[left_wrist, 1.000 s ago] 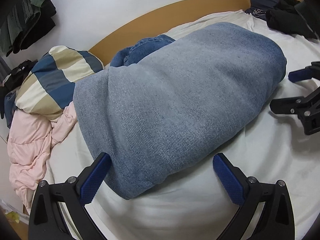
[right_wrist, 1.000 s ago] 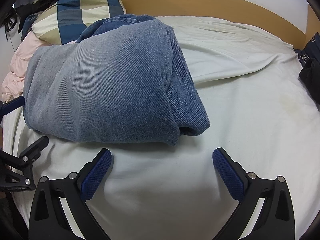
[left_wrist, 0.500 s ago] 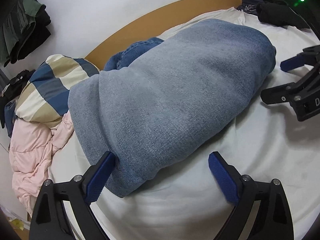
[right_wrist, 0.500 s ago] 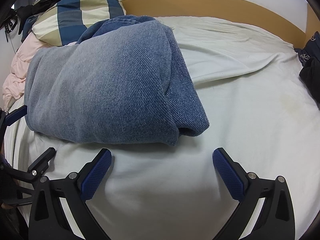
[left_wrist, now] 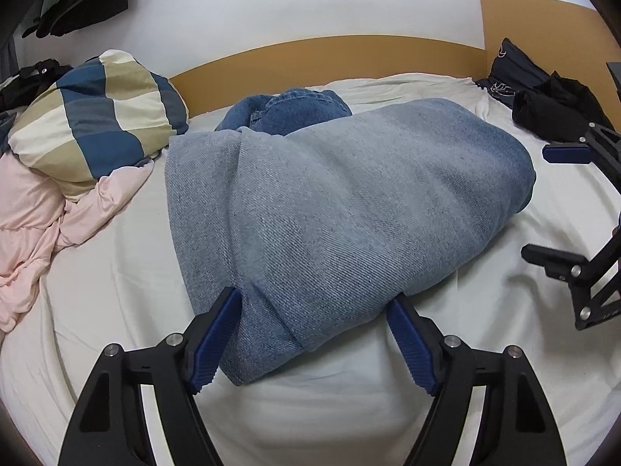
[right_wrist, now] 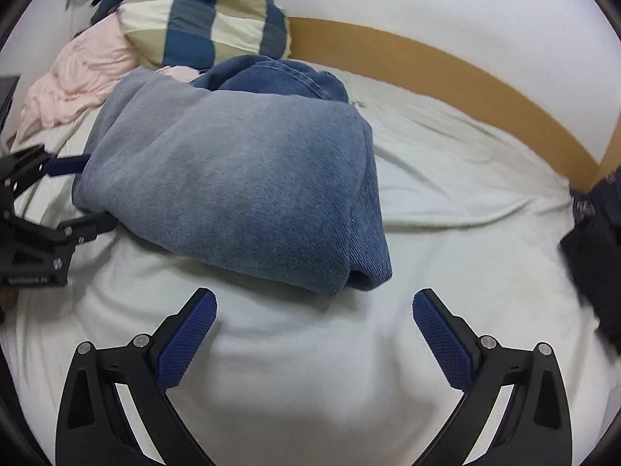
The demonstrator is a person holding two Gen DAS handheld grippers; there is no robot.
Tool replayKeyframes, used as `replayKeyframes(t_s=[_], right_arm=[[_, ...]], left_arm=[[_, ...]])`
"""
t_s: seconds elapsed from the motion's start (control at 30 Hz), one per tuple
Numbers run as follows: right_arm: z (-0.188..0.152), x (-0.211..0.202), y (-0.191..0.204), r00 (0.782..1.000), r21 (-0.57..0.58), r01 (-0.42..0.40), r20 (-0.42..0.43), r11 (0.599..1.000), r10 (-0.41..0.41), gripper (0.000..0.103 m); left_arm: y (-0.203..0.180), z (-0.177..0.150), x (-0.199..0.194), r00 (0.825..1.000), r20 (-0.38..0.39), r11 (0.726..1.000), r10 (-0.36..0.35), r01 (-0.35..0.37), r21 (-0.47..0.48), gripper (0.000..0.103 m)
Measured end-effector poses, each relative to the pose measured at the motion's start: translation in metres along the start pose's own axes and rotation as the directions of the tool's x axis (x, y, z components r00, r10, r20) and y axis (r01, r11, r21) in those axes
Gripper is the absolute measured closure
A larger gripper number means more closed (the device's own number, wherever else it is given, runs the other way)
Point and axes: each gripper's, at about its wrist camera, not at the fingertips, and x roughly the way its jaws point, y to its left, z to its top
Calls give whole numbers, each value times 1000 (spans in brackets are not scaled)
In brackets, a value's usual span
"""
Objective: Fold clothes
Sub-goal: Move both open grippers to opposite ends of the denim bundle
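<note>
The folded jeans (left_wrist: 341, 202) lie bundled on the bed (left_wrist: 310, 407), near the headboard. The left tool (left_wrist: 314, 334) straddles their near corner, jaws closing but not yet pinching; the right tool (right_wrist: 314, 322) hangs wide and empty, just short of the other end. Next, I judge: grip both ends for another fold.

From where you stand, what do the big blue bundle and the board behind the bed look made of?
The blue bundle looks like denim: faded matte cloth with a fine diagonal twill weave, and a stitched darker hem at the back. The board looks like wood or a wood-look laminate: smooth, flat tan, no grain showing, so I can't say which.
</note>
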Motion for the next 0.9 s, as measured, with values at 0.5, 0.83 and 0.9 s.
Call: replayKeyframes(t_s=[0.5, 0.83, 0.9], right_arm=[[13, 24, 33, 985, -333, 171, 29, 927, -171, 17], [69, 35, 3, 992, -180, 119, 56, 976, -111, 36], [78, 42, -1, 992, -168, 117, 56, 979, -109, 36]], left_arm=[[19, 4, -5, 998, 31, 993, -48, 51, -106, 23], [20, 5, -32, 981, 150, 986, -120, 135, -94, 23], [13, 6, -36, 977, 159, 989, -143, 147, -12, 20]])
